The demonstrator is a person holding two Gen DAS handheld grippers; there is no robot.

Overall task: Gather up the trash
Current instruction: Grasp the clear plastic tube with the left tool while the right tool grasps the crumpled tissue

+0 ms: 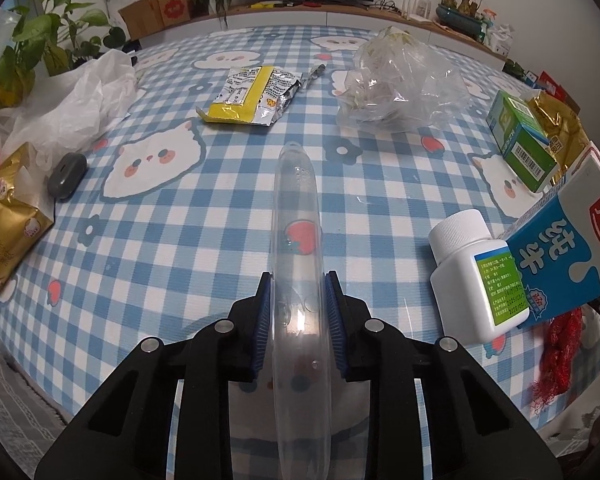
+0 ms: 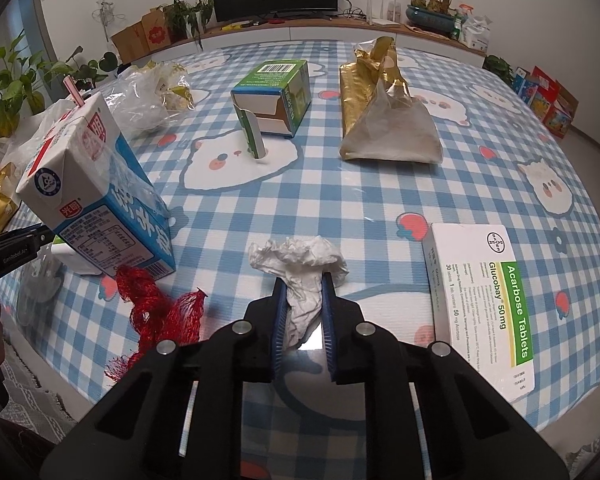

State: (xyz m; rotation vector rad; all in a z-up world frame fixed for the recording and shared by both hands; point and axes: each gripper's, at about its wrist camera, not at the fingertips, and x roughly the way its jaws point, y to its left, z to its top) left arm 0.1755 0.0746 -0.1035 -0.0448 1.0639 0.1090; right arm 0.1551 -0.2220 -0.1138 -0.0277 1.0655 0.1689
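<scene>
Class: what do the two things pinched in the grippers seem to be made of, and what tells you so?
Left gripper: the long tube looks like clear, glossy plastic; the checked cloth shows through it and light glints off it. Right gripper: the white wad looks like matt tissue or paper, soft and crumpled into creases.
</scene>
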